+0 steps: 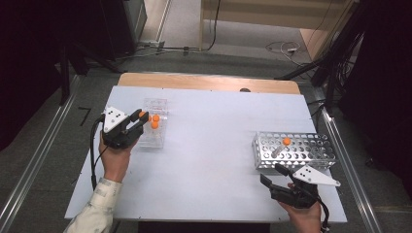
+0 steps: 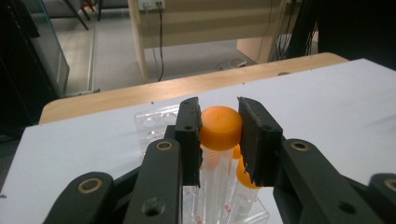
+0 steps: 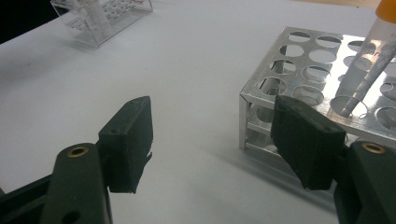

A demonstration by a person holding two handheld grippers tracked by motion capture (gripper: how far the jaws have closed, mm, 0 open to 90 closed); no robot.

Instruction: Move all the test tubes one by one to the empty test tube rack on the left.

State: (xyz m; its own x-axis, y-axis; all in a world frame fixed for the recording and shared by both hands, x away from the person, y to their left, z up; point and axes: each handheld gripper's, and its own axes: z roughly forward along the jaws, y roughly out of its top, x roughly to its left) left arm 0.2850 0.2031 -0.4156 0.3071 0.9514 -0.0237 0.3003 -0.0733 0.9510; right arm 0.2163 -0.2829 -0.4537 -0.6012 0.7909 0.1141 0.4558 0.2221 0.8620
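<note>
the counter is a flat white board with a matte surface, and a strip of pale wood shows along its far edge.

at the left, a hand holds the left claw over a clear plastic rack, a small box-shaped holder with round wells in its top. in the left gripper view the 2 black jaws are pressed onto the rounded orange cap of a tube that stands upright in this rack; the tube body below the cap is clear plastic with printed marks. a second orange-capped tube stands just beside it in the same rack, partly hidden behind the right jaw. the high view shows orange caps clustered at the rack's near-left part, close to the claw tips.

the middle of the counter is bare white.

at the right sits a metal rack, a shiny rectangular frame of perforated sheet with rows of round holes on top and open sides. 1 clear tube with an orange cap leans tilted in one of its holes; in the right gripper view its pointed bottom rests inside a hole.

the right claw, held by a hand at the counter's near edge, hangs just in front of the metal rack with its jaws spread wide apart and nothing between them.
</note>
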